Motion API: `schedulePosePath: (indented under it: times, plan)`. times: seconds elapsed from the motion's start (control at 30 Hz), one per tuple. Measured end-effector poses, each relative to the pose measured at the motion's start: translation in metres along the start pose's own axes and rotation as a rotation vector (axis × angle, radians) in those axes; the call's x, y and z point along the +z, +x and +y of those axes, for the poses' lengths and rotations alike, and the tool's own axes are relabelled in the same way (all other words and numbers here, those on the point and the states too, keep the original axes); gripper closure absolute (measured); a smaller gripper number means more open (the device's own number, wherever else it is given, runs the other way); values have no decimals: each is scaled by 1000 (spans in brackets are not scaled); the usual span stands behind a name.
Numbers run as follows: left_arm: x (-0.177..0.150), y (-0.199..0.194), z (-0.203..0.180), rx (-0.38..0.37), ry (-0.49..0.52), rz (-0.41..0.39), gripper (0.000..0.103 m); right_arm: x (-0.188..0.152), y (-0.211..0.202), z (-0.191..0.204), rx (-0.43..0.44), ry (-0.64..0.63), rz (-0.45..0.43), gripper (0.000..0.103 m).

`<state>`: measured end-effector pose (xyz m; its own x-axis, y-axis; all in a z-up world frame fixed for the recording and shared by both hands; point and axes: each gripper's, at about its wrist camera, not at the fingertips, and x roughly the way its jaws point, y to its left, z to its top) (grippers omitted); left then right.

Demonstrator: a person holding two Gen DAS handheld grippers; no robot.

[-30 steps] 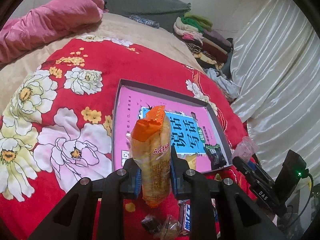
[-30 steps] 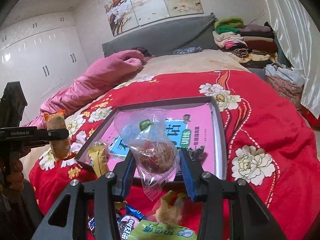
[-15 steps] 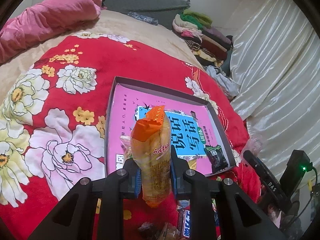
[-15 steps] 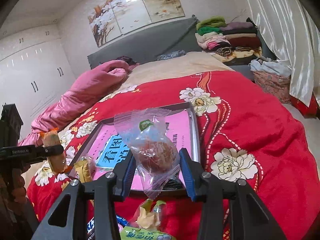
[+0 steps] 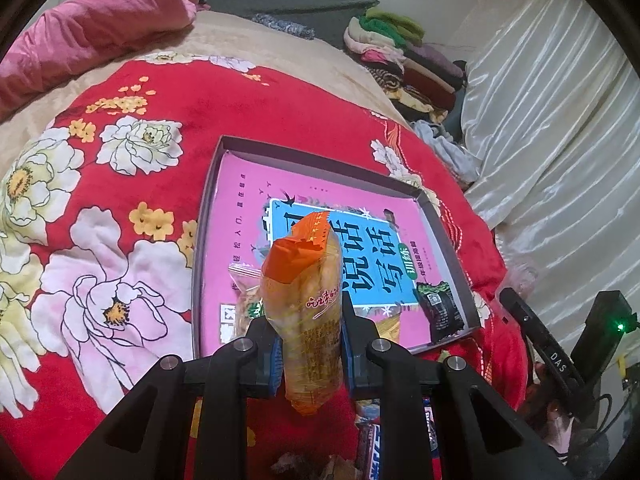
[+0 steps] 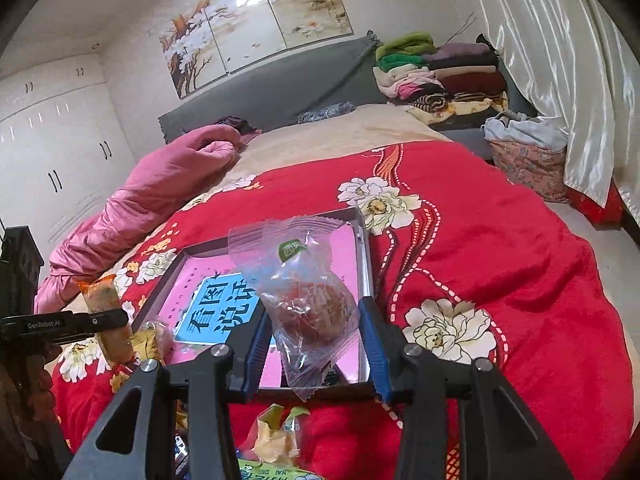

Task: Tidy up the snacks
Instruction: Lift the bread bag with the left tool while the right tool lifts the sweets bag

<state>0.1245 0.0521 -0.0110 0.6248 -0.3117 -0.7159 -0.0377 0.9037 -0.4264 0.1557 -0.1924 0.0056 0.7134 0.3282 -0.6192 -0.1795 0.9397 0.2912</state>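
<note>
My left gripper is shut on an orange snack packet, held upright above the near edge of a shallow grey box lined with a pink and blue book cover. A black packet and a clear yellowish packet lie in the box. My right gripper is shut on a clear packet with a brown pastry, over the same box's near right corner. The left gripper with its orange packet shows at the left of the right wrist view.
The box rests on a red flowered blanket on a bed. Loose snacks lie on the blanket below both grippers. A pink quilt, folded clothes and a white curtain surround the bed.
Both grippers have drifted a little over the box, each keeping its packet. In the right wrist view the box has slid left and the camera has rolled slightly.
</note>
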Motion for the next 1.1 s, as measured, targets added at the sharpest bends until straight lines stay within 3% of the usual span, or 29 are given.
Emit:
schedulePosePath:
  times: [1.1]
  plan:
    - [6,52,-4,-74,-12,50,80,-10,39,-5,-28,22,124,59]
